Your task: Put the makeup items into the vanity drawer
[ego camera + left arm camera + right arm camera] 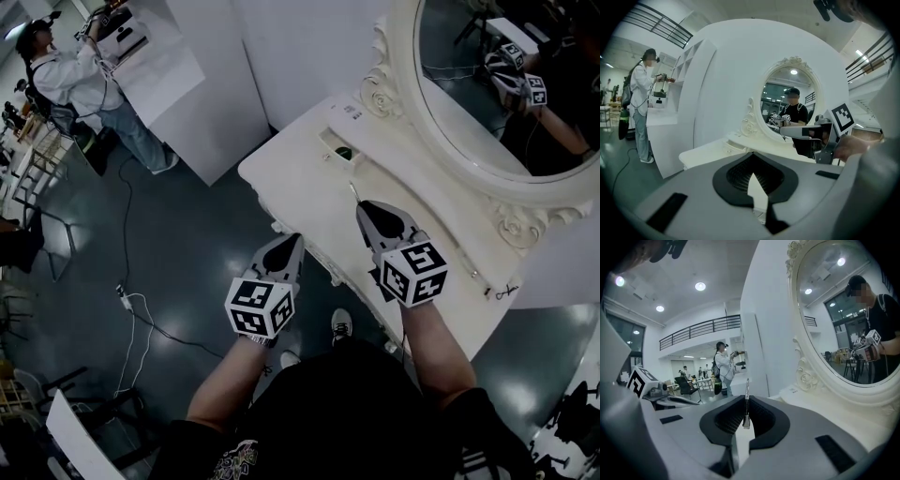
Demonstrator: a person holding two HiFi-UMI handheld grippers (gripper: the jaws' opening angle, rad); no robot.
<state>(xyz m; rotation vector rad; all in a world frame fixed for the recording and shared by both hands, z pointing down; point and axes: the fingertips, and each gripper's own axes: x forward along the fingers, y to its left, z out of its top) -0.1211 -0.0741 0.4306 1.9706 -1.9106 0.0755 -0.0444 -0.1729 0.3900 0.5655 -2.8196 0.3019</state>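
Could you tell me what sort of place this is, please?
Probably a studio hall with mock room sets: a vanity table and mirror stand against partition panels, cables trail over the floor, and another person works nearby.

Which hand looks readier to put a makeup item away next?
Right. The right gripper pinches a thin stick in its fingers above the vanity top; the left gripper is shut on nothing, off the front edge.

A: Left gripper (751, 155) jaws?
B: Closed together, nothing between them.
A: Ahead?
B: White vanity table (705, 152), oval mirror (787, 101) behind it.
A: Else?
B: Right gripper (783, 131) at right, 1 person (641, 93) standing far left.
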